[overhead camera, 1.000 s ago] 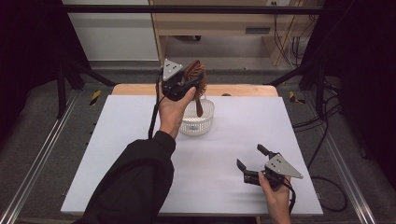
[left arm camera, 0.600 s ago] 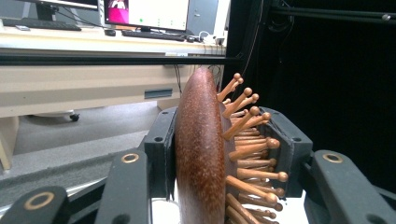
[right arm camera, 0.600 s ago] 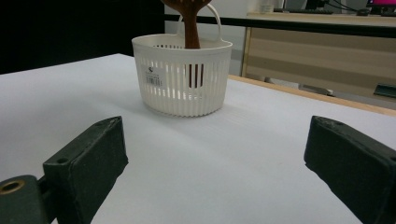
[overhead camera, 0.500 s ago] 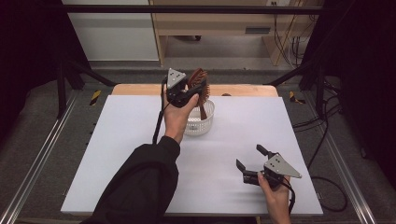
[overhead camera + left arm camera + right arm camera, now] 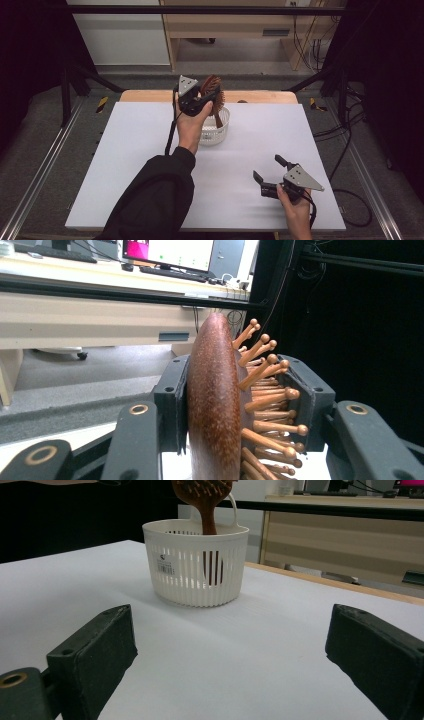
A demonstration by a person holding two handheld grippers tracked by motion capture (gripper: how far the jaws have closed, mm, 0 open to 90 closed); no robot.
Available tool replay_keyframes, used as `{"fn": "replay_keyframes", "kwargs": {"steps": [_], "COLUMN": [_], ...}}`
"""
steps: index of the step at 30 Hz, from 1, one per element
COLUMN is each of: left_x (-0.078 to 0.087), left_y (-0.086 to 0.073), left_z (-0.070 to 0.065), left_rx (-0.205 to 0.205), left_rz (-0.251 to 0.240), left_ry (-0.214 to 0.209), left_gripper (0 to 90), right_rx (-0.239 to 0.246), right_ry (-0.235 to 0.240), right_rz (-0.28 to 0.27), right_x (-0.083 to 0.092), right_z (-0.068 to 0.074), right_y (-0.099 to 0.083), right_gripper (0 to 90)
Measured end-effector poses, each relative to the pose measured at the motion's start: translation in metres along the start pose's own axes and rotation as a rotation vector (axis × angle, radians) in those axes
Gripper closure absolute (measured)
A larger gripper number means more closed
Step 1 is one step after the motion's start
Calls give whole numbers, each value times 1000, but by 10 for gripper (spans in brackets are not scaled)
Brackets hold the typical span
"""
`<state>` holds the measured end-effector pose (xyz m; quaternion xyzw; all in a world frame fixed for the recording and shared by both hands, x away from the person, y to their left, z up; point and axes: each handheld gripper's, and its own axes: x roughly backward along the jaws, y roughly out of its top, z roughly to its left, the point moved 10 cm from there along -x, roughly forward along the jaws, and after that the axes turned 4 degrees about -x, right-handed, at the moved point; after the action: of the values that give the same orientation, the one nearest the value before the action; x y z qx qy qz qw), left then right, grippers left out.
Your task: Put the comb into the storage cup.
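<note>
The left gripper (image 5: 209,98) clamps the brush (image 5: 216,405) by its head, handle down in the basket (image 5: 220,131); tilting could tip it. The right gripper (image 5: 271,171) rests wide open, empty.

high: overhead, facing forward | left: close on hairbrush (image 5: 215,405) | right: low, sharing basket (image 5: 196,565)

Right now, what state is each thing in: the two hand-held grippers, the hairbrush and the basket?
Left hand-held gripper: shut on the hairbrush head.
Right hand-held gripper: open, holding nothing, low over the table.
Hairbrush: held upright, handle down inside the basket.
Basket: upright on the white table.
</note>
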<state>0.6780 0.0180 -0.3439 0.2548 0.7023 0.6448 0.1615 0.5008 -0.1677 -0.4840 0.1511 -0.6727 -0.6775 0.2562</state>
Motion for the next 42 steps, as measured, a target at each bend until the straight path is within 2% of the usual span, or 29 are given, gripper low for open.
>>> {"fn": "replay_keyframes", "kwargs": {"steps": [9,15,42], "left_x": [-6,-8,-10], "left_y": [-4,-5,-20], "left_z": [3,5,12], "left_rx": [34,55,55], "left_rz": [-8,-31,-13], "left_ry": [5,13,25], "left_gripper": [501,500,499], "right_rx": [1,1,2], "right_ry": [-2,2,1], "right_rz": [0,3,8], "right_x": [-1,-1,-1], "right_z": [0,0,1], "right_y": [0,-1,-2], "right_gripper": [57,56,54]}}
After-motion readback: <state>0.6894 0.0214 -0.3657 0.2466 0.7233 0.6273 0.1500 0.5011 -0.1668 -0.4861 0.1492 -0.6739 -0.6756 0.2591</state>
